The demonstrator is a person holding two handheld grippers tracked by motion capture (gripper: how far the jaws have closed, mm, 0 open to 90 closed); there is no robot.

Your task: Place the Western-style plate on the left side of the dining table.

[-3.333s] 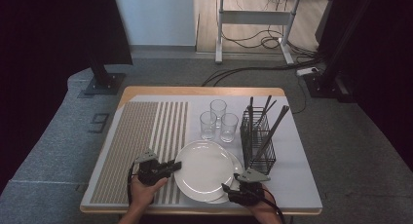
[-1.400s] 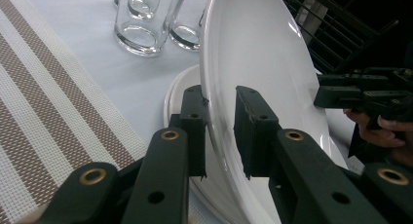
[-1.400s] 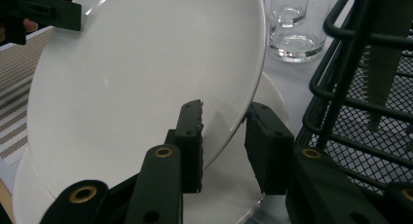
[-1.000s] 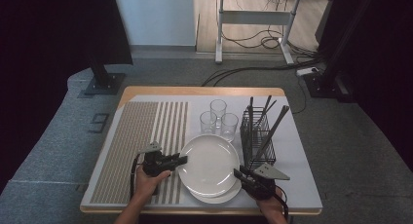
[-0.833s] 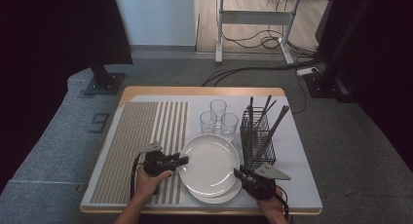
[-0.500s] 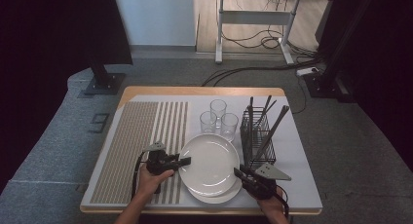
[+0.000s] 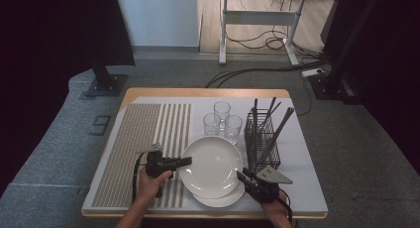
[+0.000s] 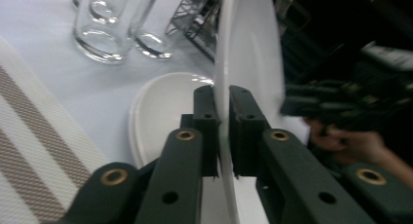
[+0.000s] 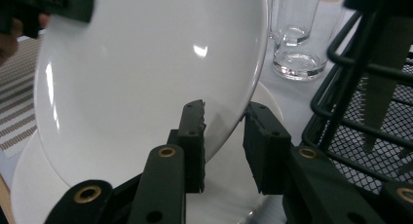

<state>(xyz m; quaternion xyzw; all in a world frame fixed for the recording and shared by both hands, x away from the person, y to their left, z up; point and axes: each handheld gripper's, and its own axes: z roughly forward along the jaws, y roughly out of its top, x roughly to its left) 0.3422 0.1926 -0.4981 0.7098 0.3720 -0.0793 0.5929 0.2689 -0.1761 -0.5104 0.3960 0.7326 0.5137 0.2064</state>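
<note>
Two white plates sit near the table's front. The upper plate (image 7: 213, 163) is raised and tilted above the lower plate (image 7: 224, 199). My left gripper (image 7: 187, 161) is at its left rim; in the left gripper view the plate (image 8: 248, 48) stands edge-on between the pads of that gripper (image 8: 221, 95), whose jaws have just been closing onto the rim. My right gripper (image 7: 241, 176) is shut on the plate's front right rim; in the right gripper view the plate (image 9: 146, 63) runs between its jaws (image 9: 224, 112), with the lower plate (image 9: 29, 185) beneath.
Three empty glasses (image 7: 222, 121) stand just behind the plates. A black wire basket (image 7: 262, 136) with upright utensils is close on the right. A striped mat (image 7: 143, 148) covers the table's left part. The table's front edge (image 7: 198, 213) is near both hands.
The upper plate has been lifted off the lower one and tilted. My left gripper has moved right to the plate's rim and closed on it. The right gripper has kept still over the last second.
</note>
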